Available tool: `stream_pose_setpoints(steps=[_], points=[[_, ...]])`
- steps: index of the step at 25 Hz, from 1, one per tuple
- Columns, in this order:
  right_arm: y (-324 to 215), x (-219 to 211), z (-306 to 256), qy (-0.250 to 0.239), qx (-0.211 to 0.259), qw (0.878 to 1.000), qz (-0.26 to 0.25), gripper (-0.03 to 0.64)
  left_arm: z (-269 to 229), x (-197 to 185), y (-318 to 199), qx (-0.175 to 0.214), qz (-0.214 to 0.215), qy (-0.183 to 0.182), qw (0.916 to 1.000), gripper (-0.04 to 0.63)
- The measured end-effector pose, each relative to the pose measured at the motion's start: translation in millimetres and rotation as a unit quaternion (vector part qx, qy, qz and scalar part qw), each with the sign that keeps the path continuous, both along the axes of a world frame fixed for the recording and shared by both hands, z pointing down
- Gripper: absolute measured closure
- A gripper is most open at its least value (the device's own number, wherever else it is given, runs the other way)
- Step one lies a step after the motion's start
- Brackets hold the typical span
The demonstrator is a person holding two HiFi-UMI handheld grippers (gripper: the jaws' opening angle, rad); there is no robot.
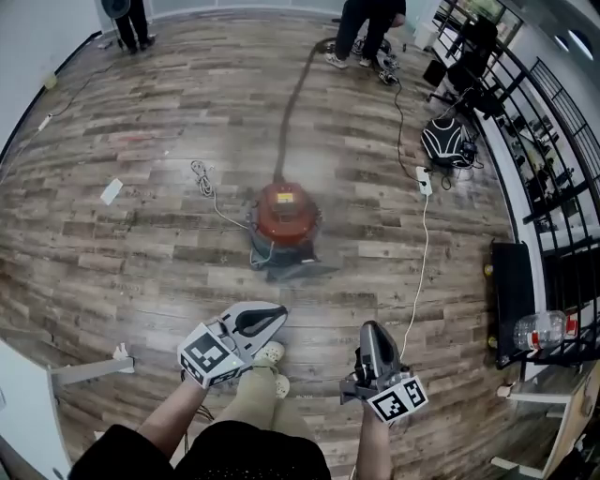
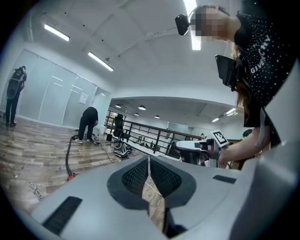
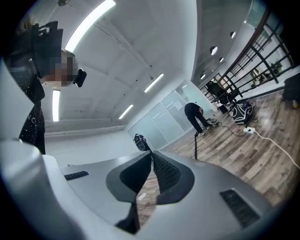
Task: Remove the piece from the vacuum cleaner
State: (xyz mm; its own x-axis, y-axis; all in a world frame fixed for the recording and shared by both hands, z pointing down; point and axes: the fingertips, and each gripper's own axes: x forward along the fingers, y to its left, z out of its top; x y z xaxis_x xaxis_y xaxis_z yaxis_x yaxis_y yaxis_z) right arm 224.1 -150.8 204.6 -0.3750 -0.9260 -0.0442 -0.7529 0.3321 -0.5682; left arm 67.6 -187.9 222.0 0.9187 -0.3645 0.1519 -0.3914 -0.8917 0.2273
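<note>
The vacuum cleaner point(image 1: 284, 220), a red canister on a dark base, stands on the wood floor in the middle of the head view. Its dark hose point(image 1: 295, 94) runs away toward the far end of the room. My left gripper point(image 1: 277, 316) is held low in front of me, short of the vacuum, jaws shut with nothing in them. My right gripper point(image 1: 372, 327) hangs to the right of it, also shut and empty. In the left gripper view the closed jaws point(image 2: 148, 159) point across the floor, with the hose point(image 2: 69, 154) at left. The right gripper view shows shut jaws point(image 3: 151, 153).
A white cable leads from the vacuum to a power strip point(image 1: 424, 180). A black bag point(image 1: 445, 141) lies by the black railing point(image 1: 548, 131) at right. A coiled cord point(image 1: 202, 178) and a white slip point(image 1: 112, 191) lie at left. A person point(image 1: 366, 28) stands at the hose's far end.
</note>
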Motion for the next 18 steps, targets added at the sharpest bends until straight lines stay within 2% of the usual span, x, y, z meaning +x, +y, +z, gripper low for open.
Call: stream_pose_setpoints(steps=[3, 7, 12, 16, 17, 18], points=[[-37.8, 13.2, 35.5, 0.016, 0.012, 1.000, -0.007, 0.606, 47.1, 8.2, -41.7, 0.017, 0.001, -0.015, 0.9997, 0.588], [-75.8, 29.1, 109.5, 0.020, 0.024, 0.999, -0.023, 0.606, 121.9, 16.2, -83.4, 0.030, -0.024, -0.010, 0.9992, 0.588], [-94.2, 33.5, 212.4, 0.025, 0.037, 0.998, -0.046, 0.606, 223.8, 27.1, -101.6, 0.032, -0.034, -0.008, 0.9989, 0.579], [-110.8, 33.2, 301.1, 0.074, 0.045, 0.994, -0.073, 0.604, 301.7, 28.3, -113.0, 0.032, -0.030, 0.005, 0.9990, 0.466], [-115.7, 35.6, 321.7, 0.078, 0.051, 0.993, -0.075, 0.591, 321.5, 26.2, -118.1, 0.038, -0.035, 0.008, 0.9986, 0.452], [-120.6, 39.3, 341.1, 0.074, 0.057, 0.993, -0.077, 0.551, 340.5, 24.2, -123.0, 0.046, -0.041, 0.012, 0.9981, 0.440]])
